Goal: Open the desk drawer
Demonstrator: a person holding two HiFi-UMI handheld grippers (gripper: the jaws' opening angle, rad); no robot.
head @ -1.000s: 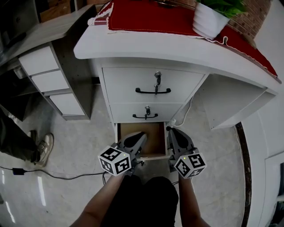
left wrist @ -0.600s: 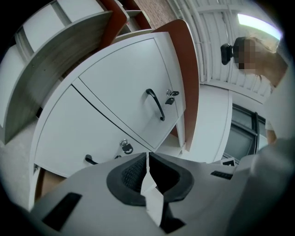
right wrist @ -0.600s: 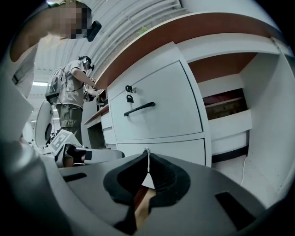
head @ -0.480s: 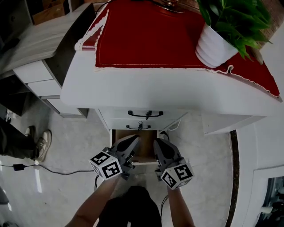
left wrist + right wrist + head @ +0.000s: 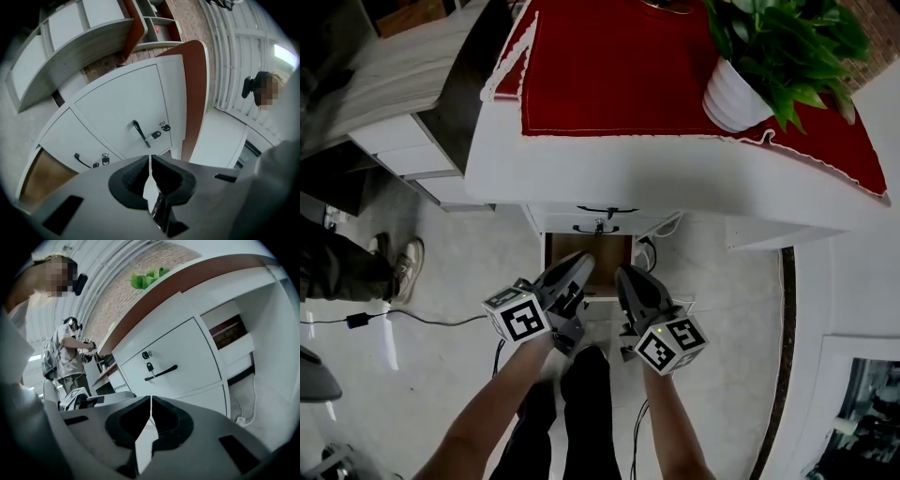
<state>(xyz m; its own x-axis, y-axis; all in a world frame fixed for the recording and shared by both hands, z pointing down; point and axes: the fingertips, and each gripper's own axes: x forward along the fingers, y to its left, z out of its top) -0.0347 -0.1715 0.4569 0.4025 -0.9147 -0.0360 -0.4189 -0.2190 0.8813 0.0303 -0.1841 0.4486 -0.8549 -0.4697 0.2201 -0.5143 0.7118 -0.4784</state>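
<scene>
Head view: the bottom drawer (image 5: 589, 255) of the white desk stands pulled out, its bare wooden inside showing below the two upper fronts. The left gripper (image 5: 579, 262) and right gripper (image 5: 623, 274) hang side by side just over its near edge, neither touching it as far as I can see. Compared with a second ago, the outlook has risen: the surface (image 5: 609, 173) with its red cloth (image 5: 675, 75) and potted plant (image 5: 741, 89) now hides most of the drawer fronts, and both grippers have come up and back with the person. The drawer has stayed out the whole time, so I judge the opening done and the person to be withdrawing.

Left gripper view: the left gripper (image 5: 150, 161) has its jaws pressed together with nothing between them. Beyond them lie the upper fronts with their black handles (image 5: 139, 133), and the open drawer (image 5: 44, 176) shows as a brown wedge at the lower left, well clear of the jaws.

Right gripper view: the right gripper (image 5: 150, 404) is likewise closed on nothing. It faces an upper front with its handle (image 5: 161, 372) and hanging key (image 5: 148, 366); the open drawer is out of sight here. A bystander (image 5: 70, 359) stands far behind.
</scene>
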